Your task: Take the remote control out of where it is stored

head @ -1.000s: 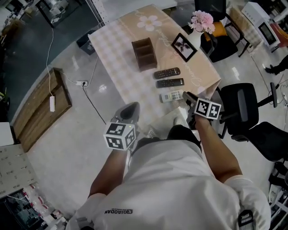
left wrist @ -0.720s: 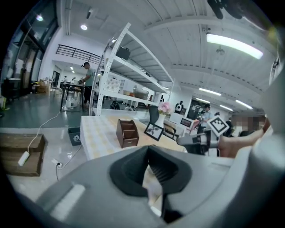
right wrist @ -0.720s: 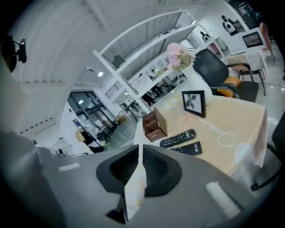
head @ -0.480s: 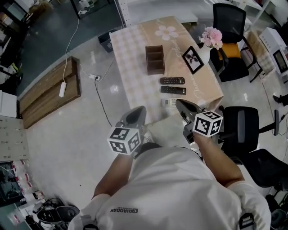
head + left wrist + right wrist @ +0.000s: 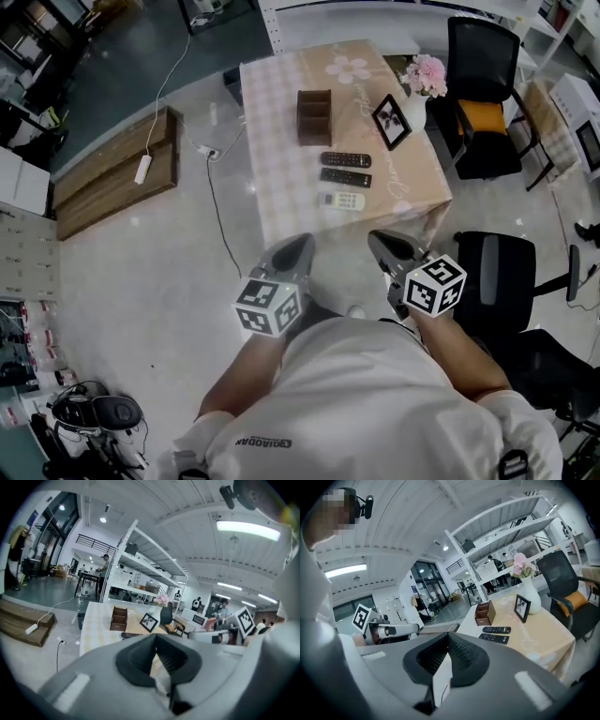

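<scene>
Remotes (image 5: 345,177) (3) are lying out on table (image 5: 281,187), nearside of holder (image 5: 314,117), long axes crosswise, well ahead of L gripper (image 5: 291,255) and R gripper (image 5: 394,248); R is looking slightly nearer. Both are hanging w/ jaws together, empty.

Person's hands hidden beneath the left gripper (image 5: 301,243) and right gripper (image 5: 376,237), black remote (image 5: 132,635) half covered by the left gripper's body, photo frame (image 5: 391,121) picture too small to tell, office chair (image 5: 553,361) running off the right edge
</scene>
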Demonstrator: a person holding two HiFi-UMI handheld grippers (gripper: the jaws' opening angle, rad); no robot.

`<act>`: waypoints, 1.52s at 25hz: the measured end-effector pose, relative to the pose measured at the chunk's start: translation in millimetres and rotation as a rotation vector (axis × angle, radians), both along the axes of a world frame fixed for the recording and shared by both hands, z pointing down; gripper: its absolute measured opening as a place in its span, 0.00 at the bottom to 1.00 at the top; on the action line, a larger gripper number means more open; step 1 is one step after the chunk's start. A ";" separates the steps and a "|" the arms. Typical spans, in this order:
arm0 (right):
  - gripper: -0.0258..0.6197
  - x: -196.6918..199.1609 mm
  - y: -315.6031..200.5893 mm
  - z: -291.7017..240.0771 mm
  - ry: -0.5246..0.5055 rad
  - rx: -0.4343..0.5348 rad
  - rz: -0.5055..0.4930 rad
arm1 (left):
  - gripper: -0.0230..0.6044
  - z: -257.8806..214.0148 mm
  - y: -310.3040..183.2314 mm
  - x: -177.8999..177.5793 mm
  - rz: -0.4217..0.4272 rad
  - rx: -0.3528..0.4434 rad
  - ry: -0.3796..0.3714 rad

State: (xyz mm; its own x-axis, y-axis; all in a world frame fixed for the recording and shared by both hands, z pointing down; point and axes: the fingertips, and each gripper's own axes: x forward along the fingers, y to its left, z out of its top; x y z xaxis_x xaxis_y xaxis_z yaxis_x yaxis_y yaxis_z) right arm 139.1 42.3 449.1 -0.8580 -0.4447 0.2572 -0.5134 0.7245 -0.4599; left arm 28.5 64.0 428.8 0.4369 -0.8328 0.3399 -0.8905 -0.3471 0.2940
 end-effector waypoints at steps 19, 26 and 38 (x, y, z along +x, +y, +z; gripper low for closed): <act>0.05 5.9 54.3 -3.1 0.018 0.004 0.015 | 0.04 -5.4 58.7 5.9 0.011 -0.032 -0.048; 0.05 -15.3 65.1 2.3 0.062 0.021 0.028 | 0.04 -5.9 66.5 -13.3 0.028 -0.019 -0.030; 0.05 -30.4 73.5 1.0 0.109 0.042 0.025 | 0.04 -6.3 73.8 -28.0 0.033 -0.018 -0.013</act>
